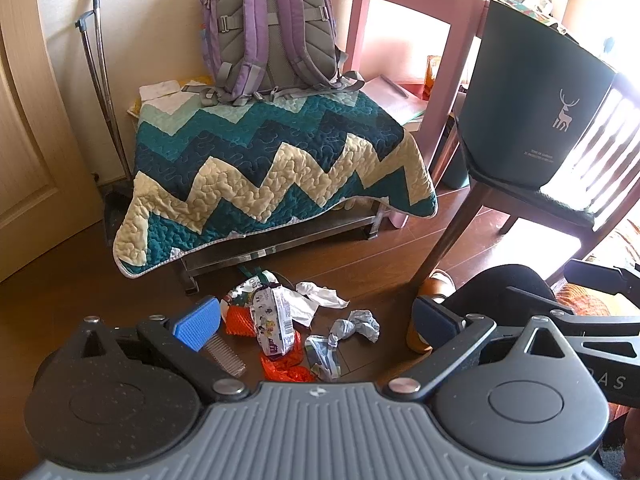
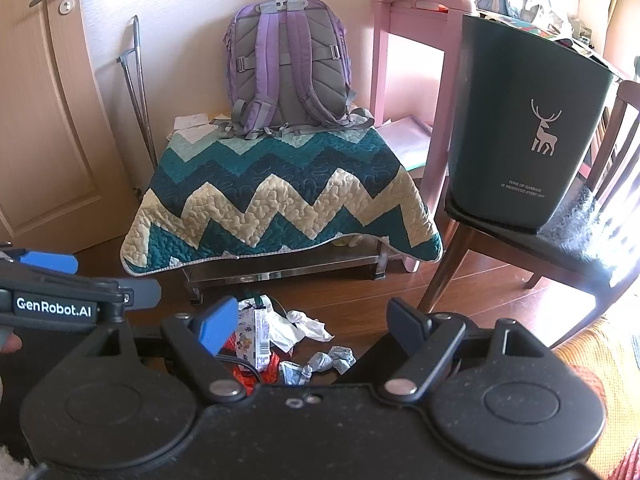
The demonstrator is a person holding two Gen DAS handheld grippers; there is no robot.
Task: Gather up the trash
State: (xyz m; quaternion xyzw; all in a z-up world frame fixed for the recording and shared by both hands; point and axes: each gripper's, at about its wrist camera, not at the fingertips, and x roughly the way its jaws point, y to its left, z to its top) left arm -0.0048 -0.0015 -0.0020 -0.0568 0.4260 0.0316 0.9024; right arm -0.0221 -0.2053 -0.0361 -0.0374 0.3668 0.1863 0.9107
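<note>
With both tools spread open and empty above the brown wooden floor (image 1: 360,272), the left tool (image 1: 316,320) should descend on the printed white snack packet (image 1: 276,320), then the crumpled grey wrapper (image 1: 356,326), then lift to the dark green bin (image 2: 524,132) lettered "TONS OF GARBAGE"; the right tool (image 2: 312,324) views a "GenRobot.AI" label.

- The right claw (image 2: 308,326) hangs with its blue and black fingers spread wide.
- Below and between them lies a heap of crumpled paper and wrappers (image 2: 294,344) on the dark wooden floor (image 2: 480,284).
- Ahead to its right, a dark green plastic bin with a white deer (image 2: 528,128) stands on a wooden chair (image 2: 576,256).
</note>
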